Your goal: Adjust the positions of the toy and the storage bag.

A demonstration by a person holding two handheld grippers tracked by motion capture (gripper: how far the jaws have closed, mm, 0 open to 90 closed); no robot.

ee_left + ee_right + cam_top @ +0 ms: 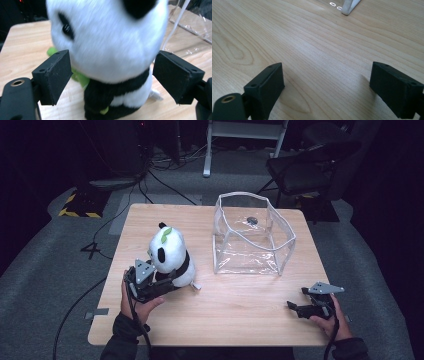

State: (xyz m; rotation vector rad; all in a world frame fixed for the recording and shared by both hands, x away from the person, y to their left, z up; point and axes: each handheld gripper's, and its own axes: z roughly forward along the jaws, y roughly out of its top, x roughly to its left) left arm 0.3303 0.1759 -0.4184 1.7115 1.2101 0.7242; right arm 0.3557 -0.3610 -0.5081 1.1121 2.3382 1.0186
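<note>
A black and white plush panda (170, 252) with a green leaf on its head sits upright on the left half of the wooden table (225, 315). My left gripper (172, 282) is open at its front. In the left gripper view the panda (107, 45) fills the gap between the wide-apart jaws of the left gripper (110, 77). A clear plastic bag (252, 235) stands open to the panda's right, and its edge (190, 22) shows behind the panda. My right gripper (296, 299) is open over bare wood near the front right; between the jaws of the right gripper (327, 85) is nothing. A bag corner (348, 6) lies ahead.
Beyond the table's far edge stand a dark chair (310, 165) and white desk legs (245, 135). Cables run over the grey floor at the left, near a yellow-black striped mat (80, 205). Bare wood stretches between the two grippers.
</note>
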